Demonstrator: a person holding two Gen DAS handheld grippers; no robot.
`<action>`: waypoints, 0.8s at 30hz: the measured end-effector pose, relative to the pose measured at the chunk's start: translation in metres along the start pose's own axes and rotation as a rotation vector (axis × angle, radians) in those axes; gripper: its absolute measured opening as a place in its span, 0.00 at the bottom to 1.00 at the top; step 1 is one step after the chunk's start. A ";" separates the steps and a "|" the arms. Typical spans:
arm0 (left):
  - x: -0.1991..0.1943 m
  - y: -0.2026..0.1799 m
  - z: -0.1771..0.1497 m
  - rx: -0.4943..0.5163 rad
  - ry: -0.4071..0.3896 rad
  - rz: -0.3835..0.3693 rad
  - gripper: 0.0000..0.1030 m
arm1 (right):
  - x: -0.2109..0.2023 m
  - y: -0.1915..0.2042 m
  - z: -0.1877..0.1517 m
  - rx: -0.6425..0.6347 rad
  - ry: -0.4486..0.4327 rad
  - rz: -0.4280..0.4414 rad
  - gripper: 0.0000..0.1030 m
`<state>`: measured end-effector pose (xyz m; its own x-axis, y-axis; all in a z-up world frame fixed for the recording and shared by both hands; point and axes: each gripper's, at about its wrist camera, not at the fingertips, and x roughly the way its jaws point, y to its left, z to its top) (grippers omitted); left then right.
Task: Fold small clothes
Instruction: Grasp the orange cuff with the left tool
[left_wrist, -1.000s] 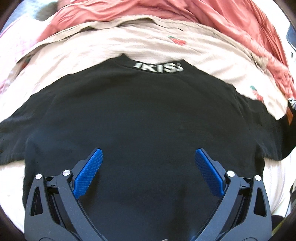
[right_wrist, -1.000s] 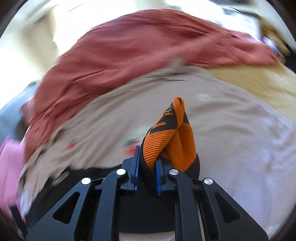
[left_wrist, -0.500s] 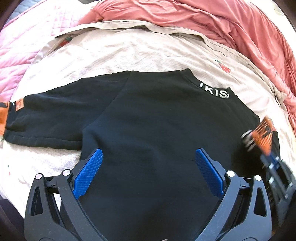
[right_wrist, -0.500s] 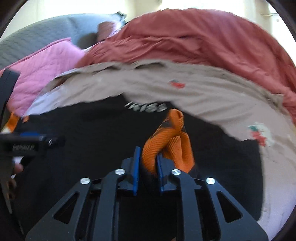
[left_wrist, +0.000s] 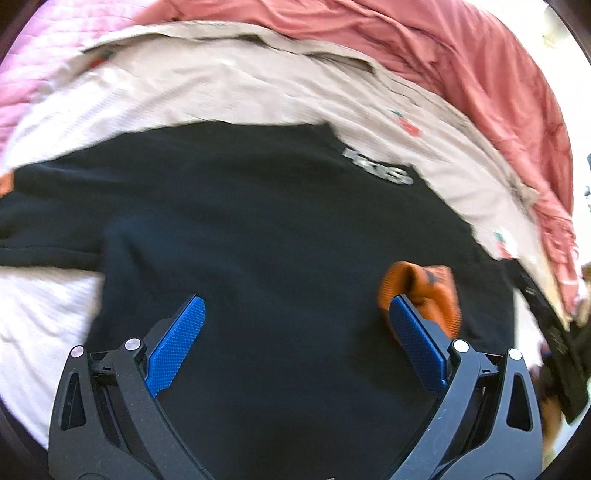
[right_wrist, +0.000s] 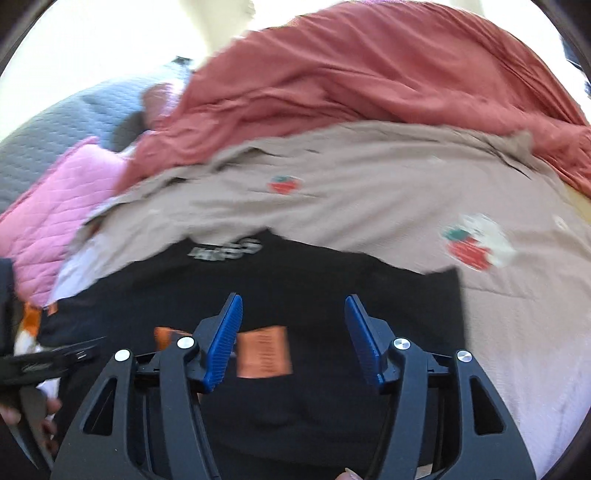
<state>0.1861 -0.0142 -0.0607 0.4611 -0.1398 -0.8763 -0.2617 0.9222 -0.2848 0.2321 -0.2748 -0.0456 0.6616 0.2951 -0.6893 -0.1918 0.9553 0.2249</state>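
Note:
A small black sweater (left_wrist: 266, 236) with white lettering at the collar lies flat on a beige cloth. Its right sleeve is folded in over the body, and the orange cuff (left_wrist: 428, 291) lies on the black fabric by my left gripper's right finger. My left gripper (left_wrist: 295, 336) is open and empty over the sweater's lower body. In the right wrist view the sweater (right_wrist: 314, 280) fills the lower middle, and the orange cuff (right_wrist: 263, 350) lies flat just below my right gripper (right_wrist: 293, 338), which is open and empty. The left sleeve stretches out to the left (left_wrist: 48, 221).
A beige sheet with strawberry prints (right_wrist: 369, 199) lies under the sweater. A rust-red blanket (right_wrist: 369, 74) is bunched behind it, with a pink quilt (right_wrist: 62, 206) and a grey quilted cover (right_wrist: 74, 122) to the left. The left gripper's body (right_wrist: 33, 369) shows at the right wrist view's left edge.
My right gripper carried the orange cuff over the sweater's body, opened and let it go; the cuff now lies on the black fabric. The left gripper stayed open and shifted slightly.

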 end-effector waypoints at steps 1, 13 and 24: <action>0.003 -0.007 -0.001 0.002 0.009 -0.037 0.92 | 0.000 -0.006 0.000 0.008 0.008 -0.018 0.55; 0.053 -0.074 -0.020 0.092 0.116 -0.146 0.68 | 0.015 -0.026 -0.006 0.047 0.102 -0.060 0.55; 0.050 -0.070 0.002 0.111 0.040 -0.160 0.12 | 0.021 -0.034 -0.007 0.067 0.126 -0.051 0.55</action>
<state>0.2295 -0.0848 -0.0839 0.4547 -0.3003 -0.8385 -0.0914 0.9207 -0.3794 0.2475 -0.3016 -0.0721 0.5725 0.2496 -0.7810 -0.1085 0.9672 0.2296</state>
